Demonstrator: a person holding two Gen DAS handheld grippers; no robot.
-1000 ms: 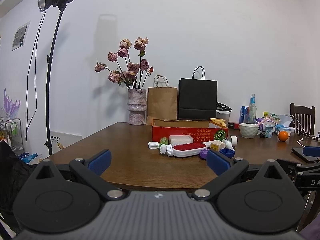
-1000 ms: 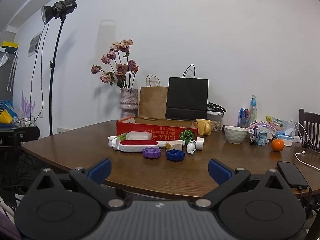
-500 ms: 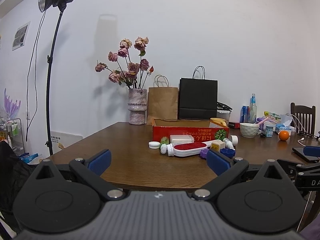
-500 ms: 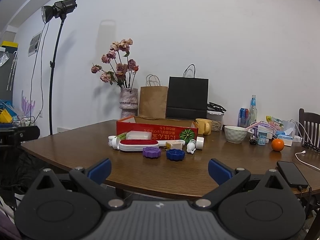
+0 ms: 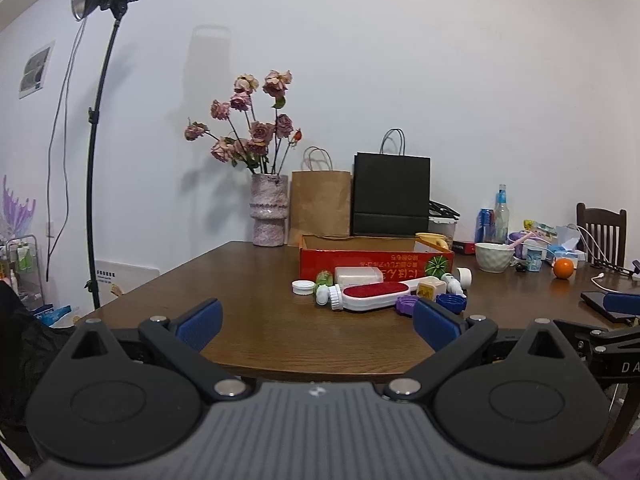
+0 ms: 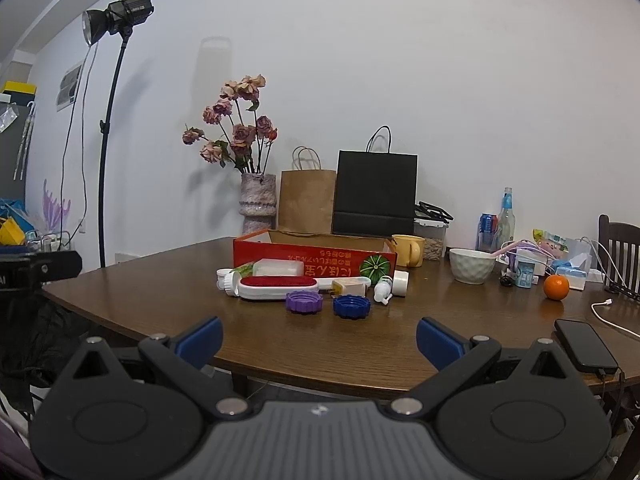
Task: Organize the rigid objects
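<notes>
A red cardboard box (image 6: 316, 259) (image 5: 376, 261) stands mid-table. In front of it lie a white brush with a red pad (image 6: 276, 286) (image 5: 374, 295), a white block (image 6: 280, 268), a purple lid (image 6: 304, 302), a blue lid (image 6: 352, 306), a small white bottle (image 6: 383, 289), a white cap (image 5: 303, 287) and a small cream box (image 6: 350, 287). My left gripper (image 5: 316, 320) and right gripper (image 6: 318, 338) are both open and empty, held near the table's front edge, well short of the objects.
A wooden table (image 6: 260, 332) carries a vase of roses (image 6: 258, 204), brown and black paper bags (image 6: 374, 192), a yellow mug (image 6: 408, 250), a white bowl (image 6: 472, 266), an orange (image 6: 556, 287) and a phone (image 6: 586, 346). A light stand (image 6: 106, 136) is left; a chair (image 6: 620, 256) right.
Hardly anything; the left wrist view has shifted very slightly. Both grippers stay open and the objects have not moved.
</notes>
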